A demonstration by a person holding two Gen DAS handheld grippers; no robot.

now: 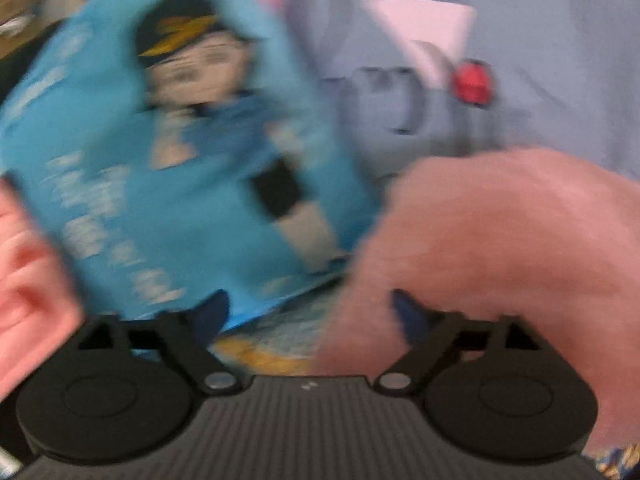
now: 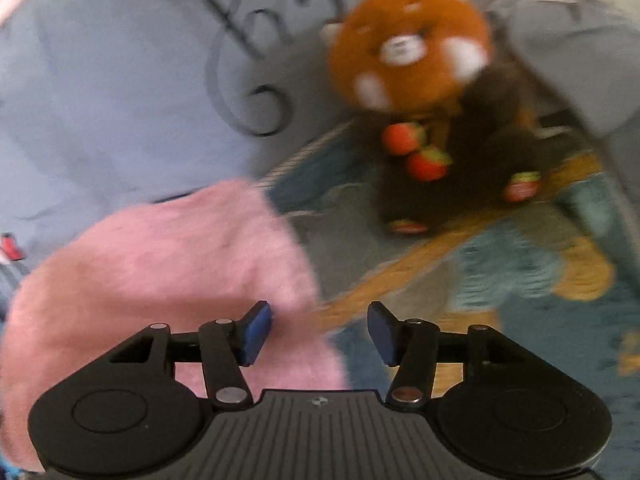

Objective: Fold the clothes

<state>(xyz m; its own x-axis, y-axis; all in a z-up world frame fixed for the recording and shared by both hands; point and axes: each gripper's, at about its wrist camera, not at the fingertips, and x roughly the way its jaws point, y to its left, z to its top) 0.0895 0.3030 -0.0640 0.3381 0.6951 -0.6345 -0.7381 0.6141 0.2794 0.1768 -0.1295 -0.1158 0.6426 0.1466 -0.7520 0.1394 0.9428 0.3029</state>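
Note:
Both views are motion-blurred. In the left wrist view my left gripper (image 1: 308,314) is open, its fingers wide apart. A bright blue T-shirt (image 1: 160,184) with a cartoon figure print lies just ahead, over the left finger. A fluffy pink garment (image 1: 500,248) bulges over the right finger, with more pink at the left edge. In the right wrist view my right gripper (image 2: 318,332) is open. The same kind of pink fluffy garment (image 2: 168,264) lies behind its left finger and reaches partly into the gap. Neither gripper holds anything.
A grey-blue garment (image 2: 112,80) with dark script lettering spreads behind the pink one; grey-blue cloth (image 1: 540,80) with a pale patch and a red spot also fills the left view. A red panda plush (image 2: 408,48) sits on a teal and yellow rug (image 2: 520,272).

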